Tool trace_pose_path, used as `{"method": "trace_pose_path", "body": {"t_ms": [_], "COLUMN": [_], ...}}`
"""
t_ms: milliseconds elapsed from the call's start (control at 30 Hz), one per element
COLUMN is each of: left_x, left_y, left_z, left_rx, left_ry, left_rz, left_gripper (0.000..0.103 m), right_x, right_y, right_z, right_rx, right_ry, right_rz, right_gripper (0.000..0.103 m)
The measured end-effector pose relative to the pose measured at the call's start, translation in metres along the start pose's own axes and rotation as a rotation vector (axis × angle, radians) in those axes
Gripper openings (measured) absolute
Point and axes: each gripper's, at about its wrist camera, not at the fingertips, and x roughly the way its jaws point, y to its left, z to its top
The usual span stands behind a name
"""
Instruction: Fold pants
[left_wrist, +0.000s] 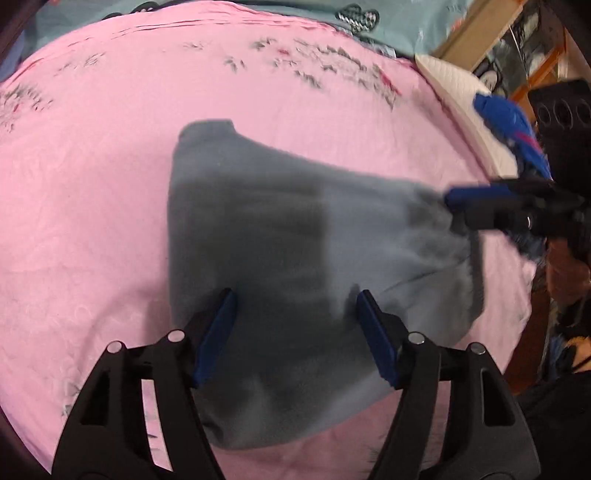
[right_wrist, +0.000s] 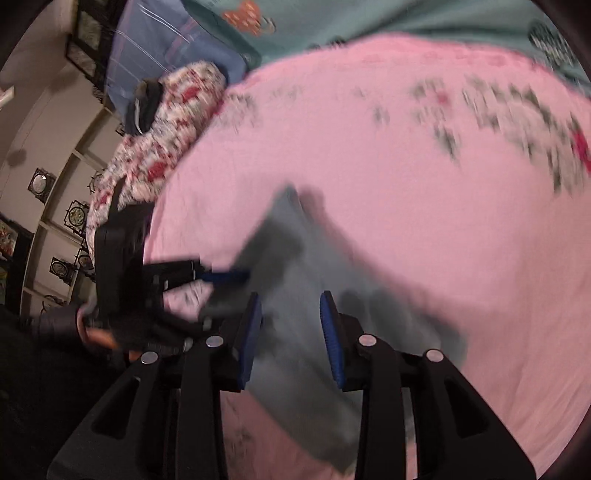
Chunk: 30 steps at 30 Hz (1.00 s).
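Grey-blue pants (left_wrist: 288, 236) lie folded on the pink bedsheet (left_wrist: 92, 192). My left gripper (left_wrist: 295, 295) is open, its fingers spread above the near part of the pants. My right gripper (left_wrist: 454, 199) shows at the right edge of the pants in the left wrist view. In the right wrist view the pants (right_wrist: 295, 273) run between the blue pads of my right gripper (right_wrist: 291, 299), whose jaws stand apart over the cloth; blur hides whether they touch it. The left gripper (right_wrist: 225, 277) shows there at the left.
A teal blanket (left_wrist: 391, 26) lies at the far side of the bed. A white pillow (left_wrist: 458, 92) and blue cloth (left_wrist: 509, 122) sit at the right. A floral quilt (right_wrist: 162, 140) and wall shelves (right_wrist: 55, 206) are at the left in the right wrist view.
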Motion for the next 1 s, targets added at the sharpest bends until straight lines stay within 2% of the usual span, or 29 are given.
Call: {"method": "trace_pose_path", "body": {"t_ms": [67, 100, 133, 167, 200, 233, 267, 300, 333, 367, 467, 567, 633, 867, 1000], "left_x": [0.002, 0.003, 0.004, 0.005, 0.004, 0.006, 0.009, 0.009, 0.009, 0.009, -0.001, -0.018, -0.028, -0.011, 0.013], "left_y": [-0.006, -0.008, -0.009, -0.009, -0.01, -0.012, -0.012, -0.012, -0.009, -0.01, -0.005, 0.006, 0.02, 0.069, 0.072], "left_z": [-0.002, -0.002, -0.002, 0.001, 0.003, 0.004, 0.008, 0.01, 0.008, 0.009, 0.009, 0.018, 0.028, 0.066, 0.085], "left_rx": [0.046, 0.057, 0.061, 0.061, 0.062, 0.063, 0.066, 0.074, 0.081, 0.085, 0.078, 0.041, -0.008, -0.172, -0.169], "left_ry": [0.005, 0.017, 0.022, 0.026, 0.03, 0.036, 0.04, 0.044, 0.047, 0.05, 0.046, -0.009, -0.04, 0.013, 0.061], "left_rz": [0.016, 0.018, 0.017, 0.016, 0.013, 0.01, 0.014, 0.022, 0.026, 0.03, 0.03, 0.041, 0.042, 0.014, -0.026], "left_gripper": [0.071, 0.071, 0.071, 0.072, 0.073, 0.074, 0.075, 0.075, 0.076, 0.076, 0.077, 0.087, 0.091, 0.091, 0.091], "right_x": [0.009, 0.007, 0.0, -0.01, -0.018, -0.026, -0.034, -0.039, -0.043, -0.047, -0.043, -0.028, -0.019, -0.005, 0.003], "right_y": [-0.023, -0.044, -0.061, -0.077, -0.082, -0.078, -0.066, -0.056, -0.048, -0.042, -0.048, -0.07, -0.079, -0.082, -0.074], "right_z": [-0.028, -0.04, -0.046, -0.053, -0.057, -0.058, -0.057, -0.056, -0.055, -0.054, -0.05, -0.047, -0.046, -0.046, -0.049], "right_rx": [0.029, 0.089, 0.168, 0.285, 0.353, 0.362, 0.325, 0.292, 0.274, 0.256, 0.24, 0.265, 0.273, 0.251, 0.208], "right_ry": [0.026, -0.001, -0.051, -0.102, -0.145, -0.183, -0.22, -0.241, -0.263, -0.291, -0.28, -0.223, -0.189, -0.129, -0.122], "right_rz": [-0.155, -0.196, -0.155, -0.12, -0.085, -0.071, -0.093, -0.132, -0.182, -0.216, -0.254, -0.279, -0.265, -0.21, -0.271], "right_gripper": [0.031, 0.011, 0.0, 0.0, 0.002, 0.005, 0.021, 0.046, 0.054, 0.058, 0.058, 0.058, 0.058, 0.058, 0.054]}}
